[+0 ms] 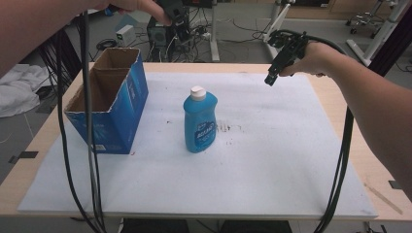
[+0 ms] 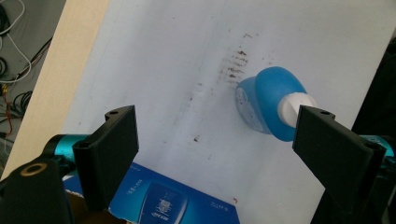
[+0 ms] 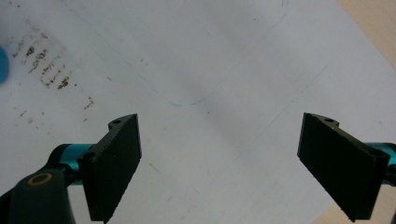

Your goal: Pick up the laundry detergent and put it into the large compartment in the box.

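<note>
A blue dish-soap bottle (image 1: pixel 199 121) with a white cap stands upright in the middle of the white sheet. From above, the left gripper view shows this bottle (image 2: pixel 268 100) just past its right jaw. My left gripper (image 1: pixel 178 26) is held high over the table's far edge, and its jaws (image 2: pixel 215 140) stand wide open with nothing between them. My right gripper (image 1: pixel 271 77) hovers over the far right of the sheet, tips pointing down. It is open (image 3: pixel 219 158) and empty. A sliver of the bottle (image 3: pixel 2 65) shows at the left edge of the right gripper view.
An open blue cardboard box (image 1: pixel 109 104) stands at the left of the table, its flaps up; its side (image 2: pixel 163 200) shows below the left jaws. A white sheet (image 1: pixel 252 165) covers most of the wooden table (image 1: pixel 369 160). Black cables (image 1: pixel 90 145) hang down in front.
</note>
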{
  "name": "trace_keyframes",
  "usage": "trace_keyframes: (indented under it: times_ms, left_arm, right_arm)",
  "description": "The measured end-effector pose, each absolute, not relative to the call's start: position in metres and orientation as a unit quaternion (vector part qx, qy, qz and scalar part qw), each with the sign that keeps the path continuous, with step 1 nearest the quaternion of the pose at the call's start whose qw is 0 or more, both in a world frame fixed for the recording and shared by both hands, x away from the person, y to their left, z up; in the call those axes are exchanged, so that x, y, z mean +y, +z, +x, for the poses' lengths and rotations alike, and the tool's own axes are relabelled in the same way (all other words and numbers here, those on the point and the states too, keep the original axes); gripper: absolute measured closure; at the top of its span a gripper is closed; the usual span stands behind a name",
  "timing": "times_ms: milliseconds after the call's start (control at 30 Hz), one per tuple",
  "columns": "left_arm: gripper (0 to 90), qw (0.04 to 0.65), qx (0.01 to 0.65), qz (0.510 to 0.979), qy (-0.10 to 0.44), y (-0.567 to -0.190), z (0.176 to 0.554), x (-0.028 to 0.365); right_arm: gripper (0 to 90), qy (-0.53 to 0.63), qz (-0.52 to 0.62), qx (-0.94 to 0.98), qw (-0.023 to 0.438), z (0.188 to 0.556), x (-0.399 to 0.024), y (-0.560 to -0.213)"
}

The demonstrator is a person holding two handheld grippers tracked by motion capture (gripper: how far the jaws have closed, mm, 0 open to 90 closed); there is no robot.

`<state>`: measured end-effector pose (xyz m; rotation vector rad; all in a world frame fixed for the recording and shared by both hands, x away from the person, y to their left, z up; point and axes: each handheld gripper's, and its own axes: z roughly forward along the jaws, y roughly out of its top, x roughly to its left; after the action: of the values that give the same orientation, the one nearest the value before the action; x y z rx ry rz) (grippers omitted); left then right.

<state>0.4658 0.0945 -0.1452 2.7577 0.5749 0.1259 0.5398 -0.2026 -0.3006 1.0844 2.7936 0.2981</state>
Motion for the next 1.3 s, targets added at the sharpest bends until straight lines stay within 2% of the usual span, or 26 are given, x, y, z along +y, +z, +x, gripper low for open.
trace_keyframes:
  times_ms: [467,1300]
  left_arm:
    - [14.5,0.154,0.159,0.975,0.015,-0.143,0.426,0.069]
    - [14.4,0.119,0.152,0.981,-0.014,-0.213,0.416,0.048]
  right_arm:
    - [12.8,0.102,0.361,0.924,0.069,0.538,-0.208,-0.298]
    - [12.8,0.098,0.353,0.928,0.07,0.537,-0.201,-0.301]
